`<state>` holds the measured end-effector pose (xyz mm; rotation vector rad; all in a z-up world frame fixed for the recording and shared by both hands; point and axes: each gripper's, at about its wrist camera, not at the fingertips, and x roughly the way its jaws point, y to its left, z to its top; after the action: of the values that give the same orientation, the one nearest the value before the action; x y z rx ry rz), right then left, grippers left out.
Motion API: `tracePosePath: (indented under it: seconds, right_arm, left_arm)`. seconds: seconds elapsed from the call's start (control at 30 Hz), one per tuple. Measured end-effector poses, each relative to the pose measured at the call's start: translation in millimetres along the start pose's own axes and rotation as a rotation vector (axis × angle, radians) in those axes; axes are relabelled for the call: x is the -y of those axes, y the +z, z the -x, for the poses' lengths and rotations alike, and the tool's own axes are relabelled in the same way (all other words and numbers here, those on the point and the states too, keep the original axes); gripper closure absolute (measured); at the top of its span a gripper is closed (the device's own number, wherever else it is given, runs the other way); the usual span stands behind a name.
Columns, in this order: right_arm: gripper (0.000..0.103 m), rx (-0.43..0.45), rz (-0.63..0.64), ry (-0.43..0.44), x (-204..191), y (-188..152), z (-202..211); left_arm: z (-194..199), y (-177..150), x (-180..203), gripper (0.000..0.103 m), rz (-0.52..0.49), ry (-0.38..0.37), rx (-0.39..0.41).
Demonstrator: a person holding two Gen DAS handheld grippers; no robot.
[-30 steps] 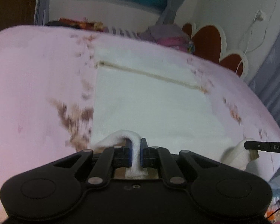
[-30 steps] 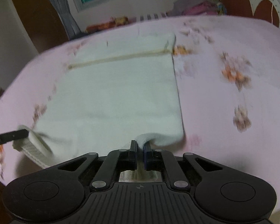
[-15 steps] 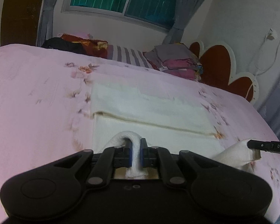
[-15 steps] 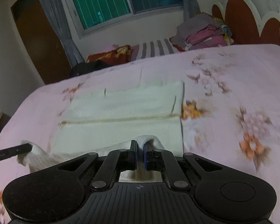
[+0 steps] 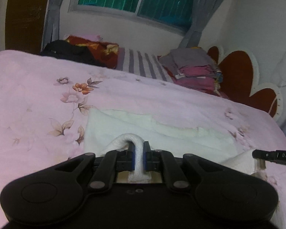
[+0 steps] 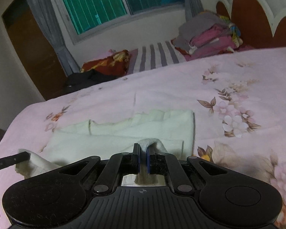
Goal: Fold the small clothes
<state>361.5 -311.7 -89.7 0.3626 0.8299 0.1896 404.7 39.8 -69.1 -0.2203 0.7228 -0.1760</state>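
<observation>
Left wrist view: left gripper (image 5: 138, 157) clenched on white cloth (image 5: 162, 133) near corner; right gripper (image 6: 143, 160) likewise. Cloth soft, light, limp; grip corners, lying mid-bed (image 5: 38, 99).

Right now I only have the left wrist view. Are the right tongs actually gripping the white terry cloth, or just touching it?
Observer: Gripping. In the right wrist view, the right tongs are shut on a raised fold of the white terry cloth.
Operator: How does the cloth's right edge lie?
Observer: It runs fairly straight away from the camera, flat on the pink floral bedspread.
Operator: And my corner, seen from that side?
Observer: The left tongs hold it raised, with a shadow on the bedspread beneath it.
</observation>
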Motion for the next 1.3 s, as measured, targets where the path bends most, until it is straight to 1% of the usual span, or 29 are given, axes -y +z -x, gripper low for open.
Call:
tracePosePath:
  seconds: [0.17, 0.27, 0.37, 0.43, 0.53, 0.57, 0.63, 0.67, 0.7, 0.73, 0.77, 0.8, 0.83, 0.87, 0.97, 1.07, 1.13, 1.23, 1.27, 1.3]
  right_arm:
    - [0.098, -0.064, -0.079, 0.006, 21.7, 14.0, -45.3]
    - [0.098, -0.086, -0.123, 0.009, 33.7, 19.9, -64.3]
    - [0.097, -0.105, -0.139, 0.009, 39.7, 25.2, -79.7]
    - [0.097, -0.102, -0.155, 0.002, 42.2, 27.4, -87.3]
    - [0.097, -0.083, -0.141, -0.017, 44.4, 33.1, -95.5]
    - [0.097, -0.08, -0.132, -0.022, 44.4, 34.7, -97.6]
    - [0.097, -0.079, -0.124, -0.029, 44.2, 37.1, -101.7]
    - [0.097, -0.081, -0.125, -0.03, 45.3, 38.1, -103.3]
    - [0.097, -0.081, -0.121, -0.028, 45.7, 38.6, -103.9]
    - [0.089, -0.076, -0.117, -0.027, 47.0, 39.2, -103.6]
    - [0.077, -0.067, -0.114, -0.034, 47.2, 39.3, -103.3]
    - [0.038, -0.049, -0.105, -0.054, 47.6, 40.5, -102.3]
    - [0.018, -0.018, -0.092, -0.073, 47.9, 41.2, -99.4]
    - [0.018, 0.004, -0.071, -0.072, 46.8, 41.3, -96.9]
    - [0.018, 0.013, -0.024, -0.055, 43.6, 41.6, -95.0]
    - [0.019, -0.01, 0.008, -0.031, 41.9, 37.4, -100.0]
    - [0.034, -0.029, 0.028, -0.031, 38.7, 34.8, -105.9]
    - [0.037, -0.051, 0.04, -0.027, 39.9, 31.7, -113.8]
    - [0.037, -0.055, 0.054, -0.026, 39.1, 31.0, -116.6]
    - [0.043, -0.059, 0.065, -0.023, 41.3, 31.8, -118.0]
  left_arm:
    - [-37.0, 11.3, -3.5, 0.096, 0.018, 0.044, -0.036]
    - [-54.8, 16.2, -4.8, 0.096, 0.026, 0.063, -0.056]
    - [-72.1, 21.2, -7.1, 0.095, 0.045, 0.088, -0.084]
    - [-79.6, 23.7, -7.7, 0.094, 0.05, 0.102, -0.085]
    - [-89.3, 28.7, -7.8, 0.089, 0.044, 0.113, -0.09]
    - [-91.9, 30.6, -8.4, 0.086, 0.047, 0.116, -0.097]
    - [-91.3, 34.8, -11.5, 0.073, 0.066, 0.133, -0.082]
    - [-87.0, 37.4, -13.8, 0.052, 0.073, 0.156, -0.055]
    - [-83.0, 40.0, -15.9, 0.037, 0.078, 0.169, -0.031]
    - [-78.1, 42.5, -18.4, 0.036, 0.078, 0.172, -0.005]
    - [-75.0, 44.6, -20.0, 0.037, 0.065, 0.171, 0.004]
    - [-73.9, 46.2, -21.3, 0.038, 0.049, 0.168, -0.001]
    - [-72.7, 45.9, -22.8, 0.039, 0.034, 0.161, -0.006]
    - [-72.2, 45.3, -22.9, 0.039, 0.022, 0.152, -0.011]
    - [-76.6, 38.8, -19.3, 0.042, -0.029, 0.113, -0.042]
    - [-93.0, 29.9, -11.4, 0.045, -0.082, 0.091, -0.091]
    - [-103.7, 26.3, -9.2, 0.046, -0.087, 0.1, -0.106]
    - [-117.1, 23.8, -13.1, 0.062, -0.07, 0.101, -0.121]
    - [-118.5, 22.7, -13.7, 0.072, -0.069, 0.102, -0.119]
    - [-119.4, 22.6, -14.1, 0.084, -0.068, 0.102, -0.116]
